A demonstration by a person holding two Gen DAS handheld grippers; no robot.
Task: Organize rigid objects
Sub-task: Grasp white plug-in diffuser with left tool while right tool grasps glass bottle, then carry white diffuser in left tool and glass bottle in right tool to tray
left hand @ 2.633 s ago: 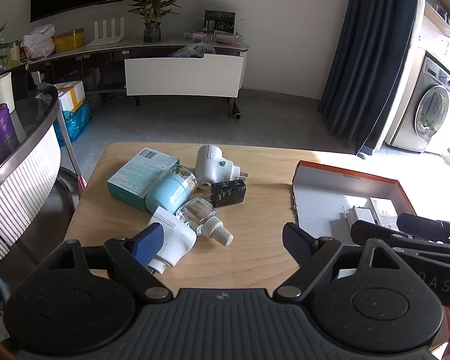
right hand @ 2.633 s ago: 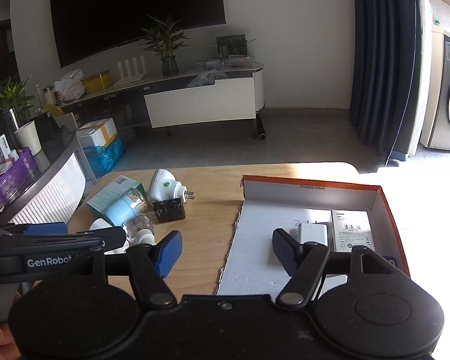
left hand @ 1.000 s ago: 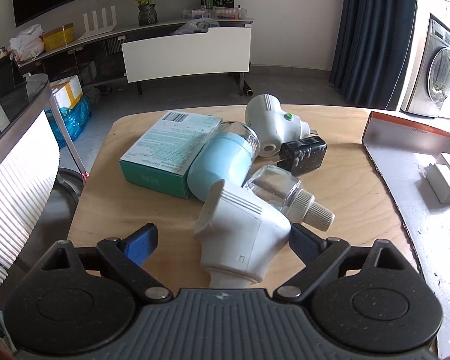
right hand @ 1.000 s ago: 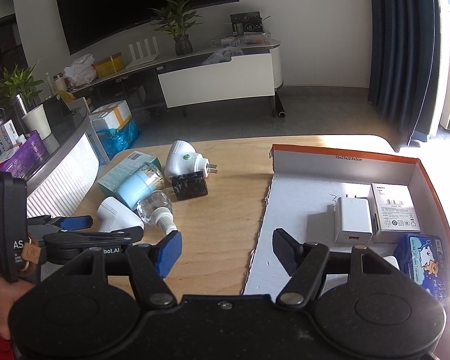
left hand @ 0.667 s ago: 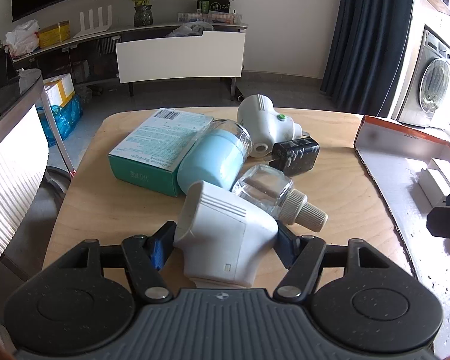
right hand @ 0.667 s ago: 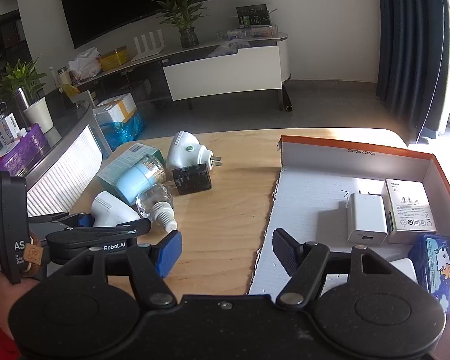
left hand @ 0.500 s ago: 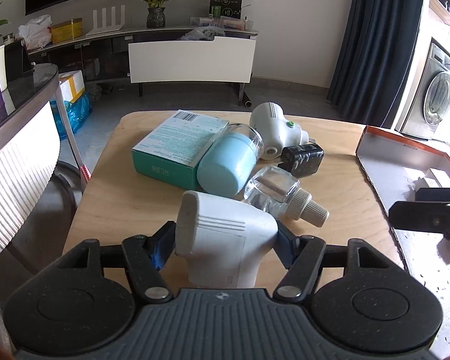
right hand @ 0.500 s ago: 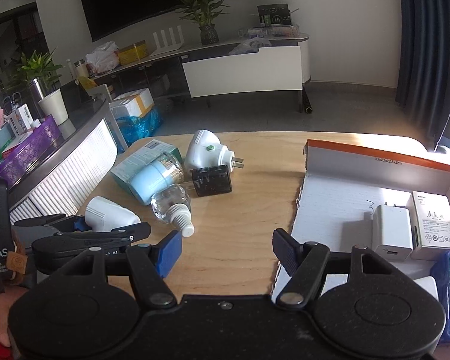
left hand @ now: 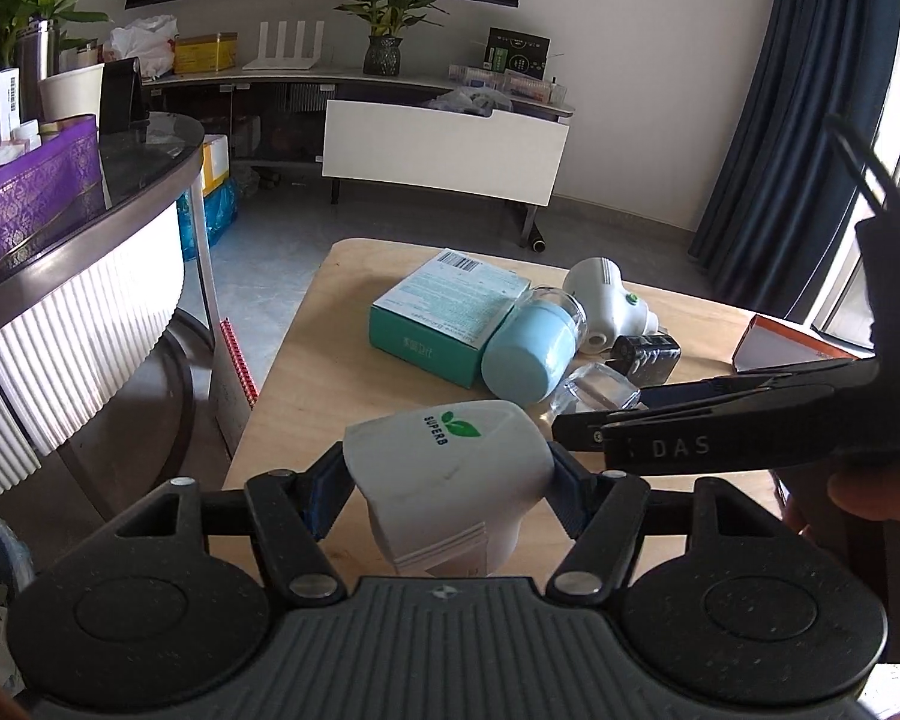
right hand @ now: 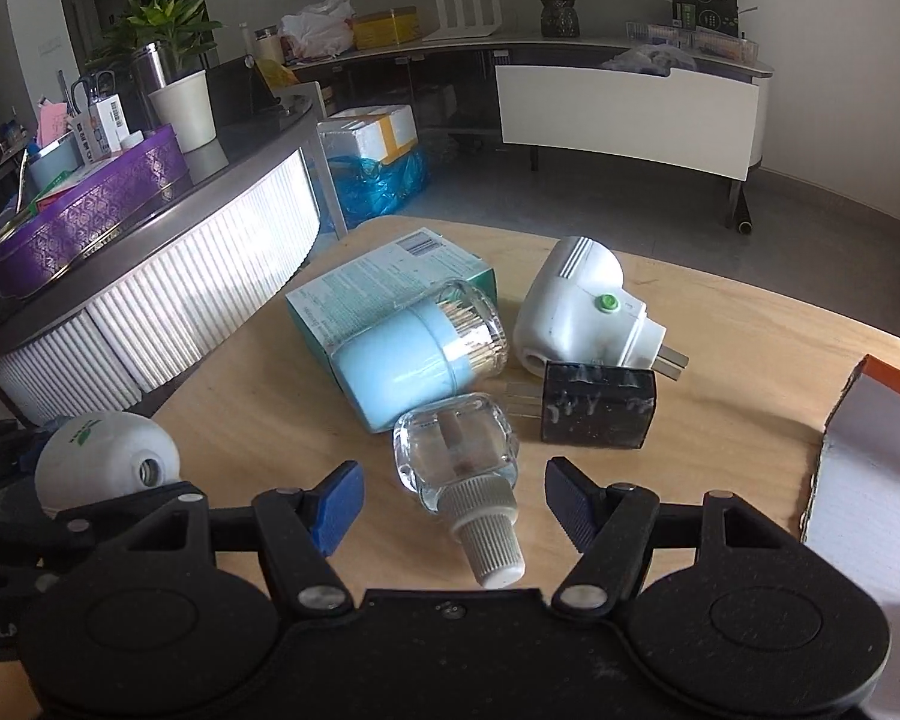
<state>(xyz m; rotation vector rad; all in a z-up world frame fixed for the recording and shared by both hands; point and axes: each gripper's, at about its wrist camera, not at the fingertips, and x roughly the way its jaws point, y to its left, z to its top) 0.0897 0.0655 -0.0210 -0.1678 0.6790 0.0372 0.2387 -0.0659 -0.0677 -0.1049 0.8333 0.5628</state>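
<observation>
left gripper (left hand: 450, 483) jaws squeezed tight on the white plug-in heater (left hand: 450, 480), lifted just off the wooden table (left hand: 330, 372). right gripper (right hand: 453, 501) jaws apart, around the little clear bottle (right hand: 459, 459) but not touching. nearby in a heap: blue jar (right hand: 414, 360), green box (right hand: 378, 279), second white heater (right hand: 582, 312), black plug (right hand: 594, 411). orange-edged box (right hand: 870, 462) off to the right. most things not put away yet.

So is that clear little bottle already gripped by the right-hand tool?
No, the clear bottle lies on the table between the right gripper's open fingers, untouched.
</observation>
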